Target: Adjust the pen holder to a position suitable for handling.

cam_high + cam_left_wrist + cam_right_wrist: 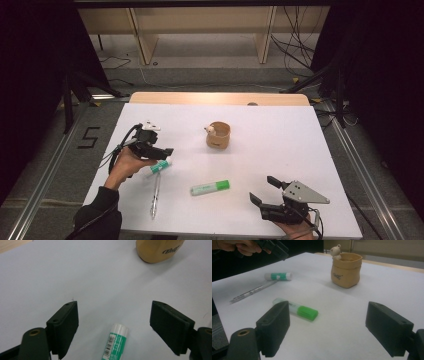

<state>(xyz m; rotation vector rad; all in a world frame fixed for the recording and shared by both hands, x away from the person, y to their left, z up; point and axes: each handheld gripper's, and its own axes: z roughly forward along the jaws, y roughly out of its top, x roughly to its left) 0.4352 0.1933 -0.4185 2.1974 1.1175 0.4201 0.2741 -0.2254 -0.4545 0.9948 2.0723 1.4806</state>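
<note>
Glue stick (115, 341) lies flat on the white worktop (280, 135) at lower centre of the left gripper view, between the left gripper's (113, 322) wide-open jaws, untouched; the right gripper (328, 327) gapes open too.

The table held one glue stick (161, 165), one green highlighter (210, 188) and one pen (155, 195). There was one tan pot (218, 135)

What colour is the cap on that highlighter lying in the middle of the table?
Bright green; the highlighter has a pale body. It shows best in the right gripper view.
</note>
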